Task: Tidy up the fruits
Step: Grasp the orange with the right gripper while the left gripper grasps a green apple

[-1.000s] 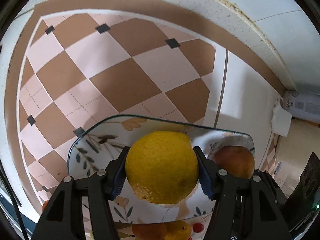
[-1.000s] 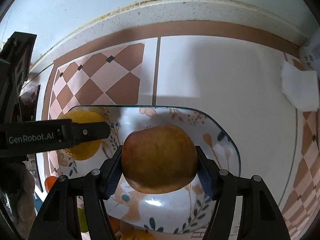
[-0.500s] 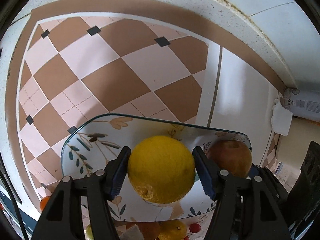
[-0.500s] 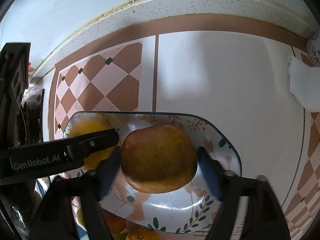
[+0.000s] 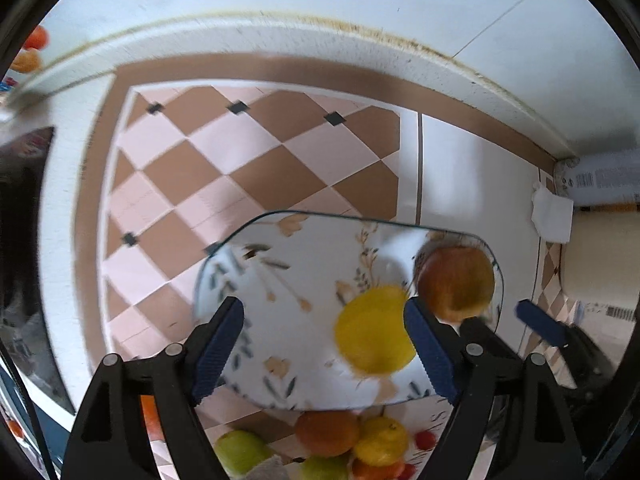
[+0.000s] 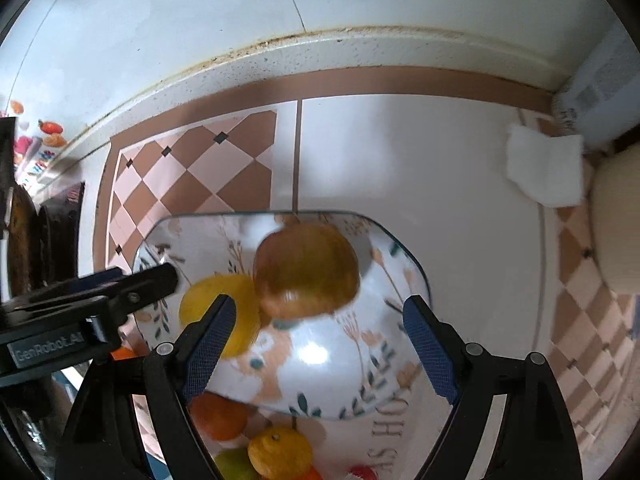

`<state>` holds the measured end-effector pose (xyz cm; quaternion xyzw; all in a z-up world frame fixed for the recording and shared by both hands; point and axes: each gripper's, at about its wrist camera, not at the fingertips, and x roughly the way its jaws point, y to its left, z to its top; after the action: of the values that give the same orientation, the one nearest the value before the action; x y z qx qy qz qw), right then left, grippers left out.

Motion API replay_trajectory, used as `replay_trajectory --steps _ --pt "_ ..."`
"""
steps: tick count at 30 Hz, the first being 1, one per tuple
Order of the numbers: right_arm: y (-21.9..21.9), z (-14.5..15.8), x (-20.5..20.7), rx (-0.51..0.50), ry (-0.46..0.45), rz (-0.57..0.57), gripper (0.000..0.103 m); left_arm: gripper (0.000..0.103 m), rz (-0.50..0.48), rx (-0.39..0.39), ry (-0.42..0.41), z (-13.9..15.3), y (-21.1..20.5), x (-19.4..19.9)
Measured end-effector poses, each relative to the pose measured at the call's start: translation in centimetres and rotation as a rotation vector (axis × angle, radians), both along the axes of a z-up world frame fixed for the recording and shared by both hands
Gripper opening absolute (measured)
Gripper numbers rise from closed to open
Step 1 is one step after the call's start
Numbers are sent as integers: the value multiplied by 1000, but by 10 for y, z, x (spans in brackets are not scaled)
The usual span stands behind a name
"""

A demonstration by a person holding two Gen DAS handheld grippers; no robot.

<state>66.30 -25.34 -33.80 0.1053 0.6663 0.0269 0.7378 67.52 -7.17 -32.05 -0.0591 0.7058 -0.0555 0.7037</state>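
Between and just ahead of each hand-held gripper, left [image 5: 324,344] and right [image 6: 316,340], both now spread wide, the lemon [image 5: 374,330] and apple [image 6: 306,270] held a moment ago are seen released onto the floral plate [image 6: 360,380], so two fruits are judged placed.

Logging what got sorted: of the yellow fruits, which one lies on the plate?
The big yellow fruit beside the reddish apple on the floral plate; the smaller yellow one sits below, off it.
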Motion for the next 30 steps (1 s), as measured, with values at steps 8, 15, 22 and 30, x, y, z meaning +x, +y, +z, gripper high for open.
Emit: replay_trajectory --steps 8,15,22,30 --pt "4 33 -55 -41 -39 -19 88 82 -33 90 -132 39 17 -54" --pt "18 73 -103 -75 -121 -25 88 82 -56 111 -236 79 23 -101" --pt "21 119 -145 -94 -200 -47 88 82 -75 130 -318 119 29 -140" --pt "29 163 -192 -82 -254 -72 88 82 -101 133 -403 167 37 -180"
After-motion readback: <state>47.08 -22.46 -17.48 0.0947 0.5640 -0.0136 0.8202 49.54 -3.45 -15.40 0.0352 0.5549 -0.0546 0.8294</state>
